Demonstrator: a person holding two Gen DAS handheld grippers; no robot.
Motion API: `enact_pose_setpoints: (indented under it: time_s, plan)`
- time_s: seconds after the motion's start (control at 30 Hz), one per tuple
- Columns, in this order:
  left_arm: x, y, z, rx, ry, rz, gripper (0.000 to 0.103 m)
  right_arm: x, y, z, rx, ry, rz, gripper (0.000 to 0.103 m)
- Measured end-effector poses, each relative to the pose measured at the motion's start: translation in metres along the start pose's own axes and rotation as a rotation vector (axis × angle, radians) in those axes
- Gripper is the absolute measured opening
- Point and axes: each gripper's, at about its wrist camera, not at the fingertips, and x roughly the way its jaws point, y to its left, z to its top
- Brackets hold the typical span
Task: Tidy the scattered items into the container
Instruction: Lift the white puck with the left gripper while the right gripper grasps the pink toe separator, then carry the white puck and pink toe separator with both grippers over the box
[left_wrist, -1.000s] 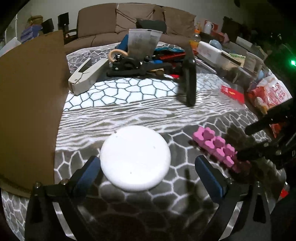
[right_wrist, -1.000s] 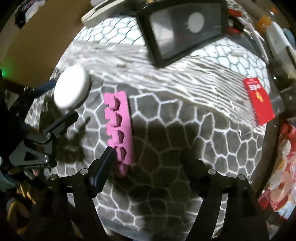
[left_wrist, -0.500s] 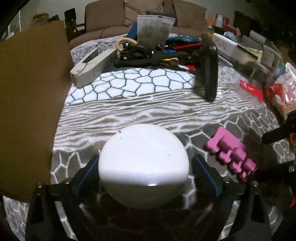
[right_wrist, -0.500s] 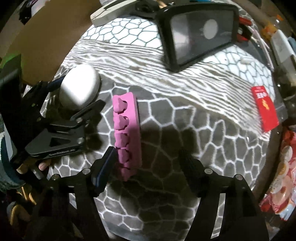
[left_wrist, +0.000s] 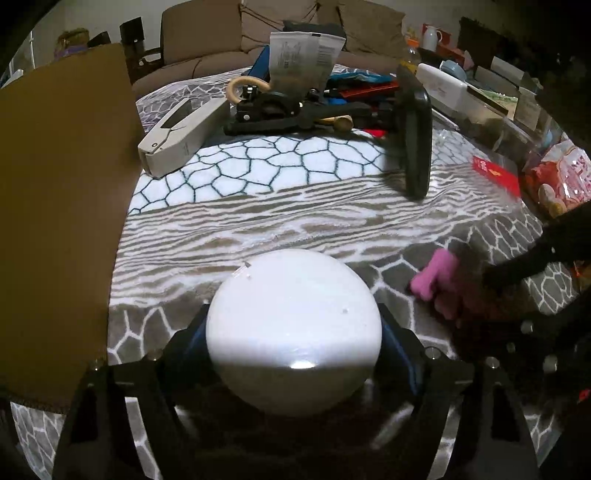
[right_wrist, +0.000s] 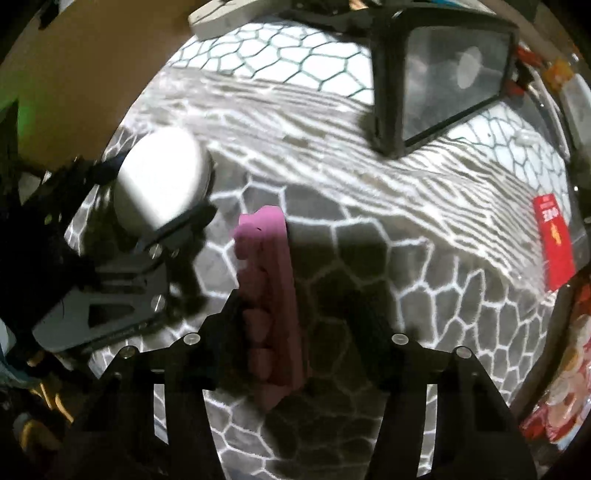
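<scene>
My left gripper (left_wrist: 293, 332) is shut on a white round puck (left_wrist: 291, 317), its blue pads pressing both sides; the puck is tilted up off the patterned cloth. In the right wrist view the same puck (right_wrist: 159, 188) sits in that gripper at the left. A pink foam toe separator (right_wrist: 269, 295) lies on the cloth between the fingers of my right gripper (right_wrist: 299, 325), which is open, its left finger close against the foam. The separator (left_wrist: 439, 277) also shows at the right of the left wrist view. A brown cardboard box (left_wrist: 55, 203) stands at the left.
A black-framed screen (left_wrist: 413, 136) stands upright mid-table. Behind it lie a white hole punch (left_wrist: 181, 136) and a black tool (left_wrist: 288, 114) among clutter. A red packet (right_wrist: 554, 243) and a snack bag (left_wrist: 561, 173) sit at the right edge.
My left gripper has closed on the white puck and tipped it up from the cloth. My right gripper has come down lower over the pink separator, which now lies between its fingers.
</scene>
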Motion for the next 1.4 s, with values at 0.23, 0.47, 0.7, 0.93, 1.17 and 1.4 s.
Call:
enact_pose_setpoints:
  time_s: [0.23,0.47,0.7,0.93,1.17,1.4]
  plan:
    - [0.002,-0.01,-0.001,-0.008,-0.005,0.007,0.083,0.0,0.009,-0.008,-0.029,0.014,-0.009,0.041]
    - [0.002,-0.009,0.001,-0.013,-0.004,-0.003,0.083,-0.011,-0.004,-0.02,0.021,0.007,0.05,0.024]
    - [-0.008,-0.007,0.008,-0.013,-0.034,-0.006,0.083,-0.035,-0.019,-0.033,0.04,-0.043,0.036,0.023]
    - [-0.017,-0.006,0.016,-0.012,-0.063,-0.01,0.083,-0.06,-0.031,-0.048,0.059,-0.099,0.022,0.023]
    - [-0.043,-0.002,0.032,-0.017,-0.142,-0.009,0.083,-0.043,-0.013,0.014,0.101,-0.236,-0.001,0.023]
    - [-0.074,0.006,0.048,-0.036,-0.233,-0.001,0.083,-0.06,0.022,0.028,0.17,-0.513,-0.019,0.023]
